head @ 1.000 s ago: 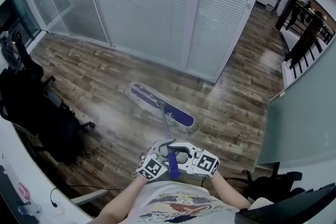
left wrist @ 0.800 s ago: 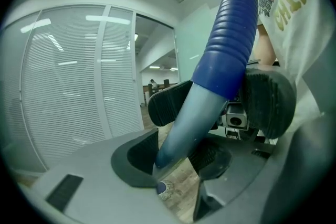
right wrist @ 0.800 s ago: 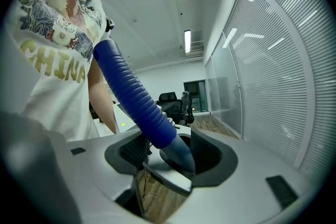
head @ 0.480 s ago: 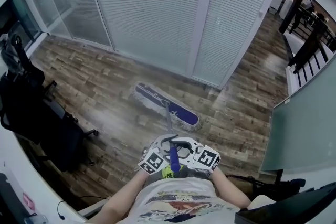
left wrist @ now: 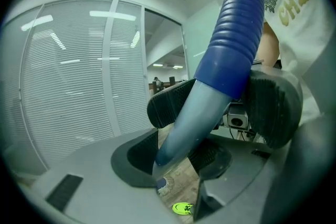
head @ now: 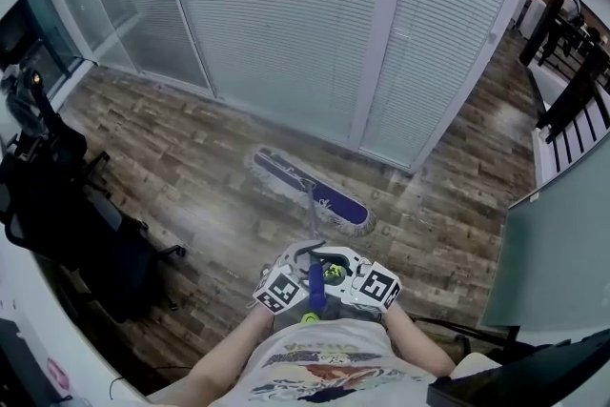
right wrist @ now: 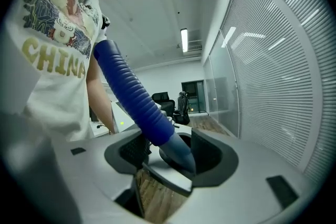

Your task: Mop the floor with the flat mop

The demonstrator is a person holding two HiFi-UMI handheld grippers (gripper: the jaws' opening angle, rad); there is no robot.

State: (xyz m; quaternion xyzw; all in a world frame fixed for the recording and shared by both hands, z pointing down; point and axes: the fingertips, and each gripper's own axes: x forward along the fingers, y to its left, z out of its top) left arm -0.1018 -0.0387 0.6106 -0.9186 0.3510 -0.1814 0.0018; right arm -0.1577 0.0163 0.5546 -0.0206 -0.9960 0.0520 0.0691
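Observation:
The flat mop's purple head, fringed in white, lies slantwise on the wood floor a little short of the blinds wall. Its thin pole runs back to a ribbed blue grip in front of the person's chest. Both grippers hold it there: my left gripper from the left, my right gripper from the right. In the left gripper view the pole passes down into my left gripper. In the right gripper view the blue grip ends in my right gripper.
White blinds behind glass close off the far side. A black office chair stands at the left. Dark railings are at the upper right, a grey-green panel at the right. A small yellow-green thing shows below the grippers.
The person, both grippers and the mop have shifted together across the floor; the mop head now lies a little farther right. Both grips are unchanged.

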